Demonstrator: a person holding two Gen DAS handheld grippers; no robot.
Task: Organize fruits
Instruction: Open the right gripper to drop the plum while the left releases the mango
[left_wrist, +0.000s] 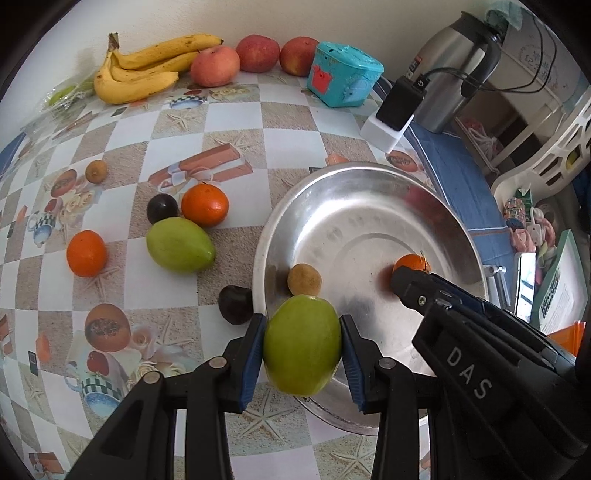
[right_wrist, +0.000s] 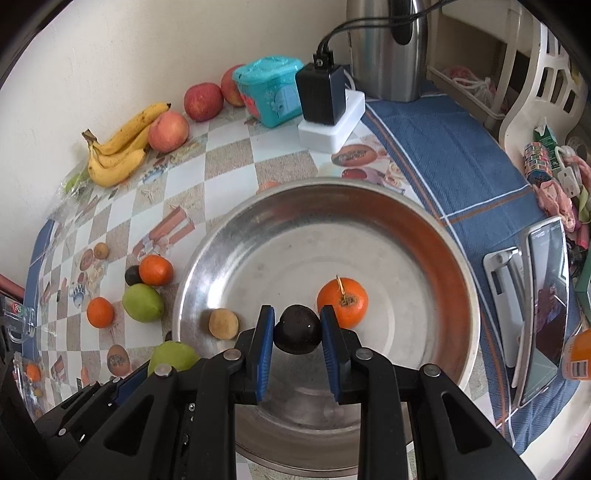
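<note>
- The left gripper (left_wrist: 302, 345) is clamping a green fruit (left_wrist: 302, 343) between its blue pads, holding it just over the near rim of a wide steel plate (left_wrist: 454, 218).
- The right gripper (right_wrist: 297, 329) is squeezing a dark plum (right_wrist: 297, 329) tight between its own blue pads, hanging above the middle of the same plate.
- Inside the plate, an orange (right_wrist: 342, 302) is lying just beyond the right gripper's tip, and a small brown fruit (right_wrist: 223, 324) is sitting near the left rim.
- On the patterned tablecloth (left_wrist: 236, 122) left of the plate, a second green fruit (left_wrist: 180, 244), two more oranges (left_wrist: 204, 205) (left_wrist: 86, 253), another dark plum (left_wrist: 162, 208) and a small brown fruit (left_wrist: 96, 170) are waiting; a third dark plum (left_wrist: 235, 304) is resting just beside the plate's rim.
- Along the wall, a bunch of bananas (left_wrist: 136, 74) and three red apples (left_wrist: 215, 66) are lining up next to a teal box (left_wrist: 343, 75).
- A steel flask (left_wrist: 454, 77) and a black charger (left_wrist: 400, 105) on a white block are standing at the far right.
</note>
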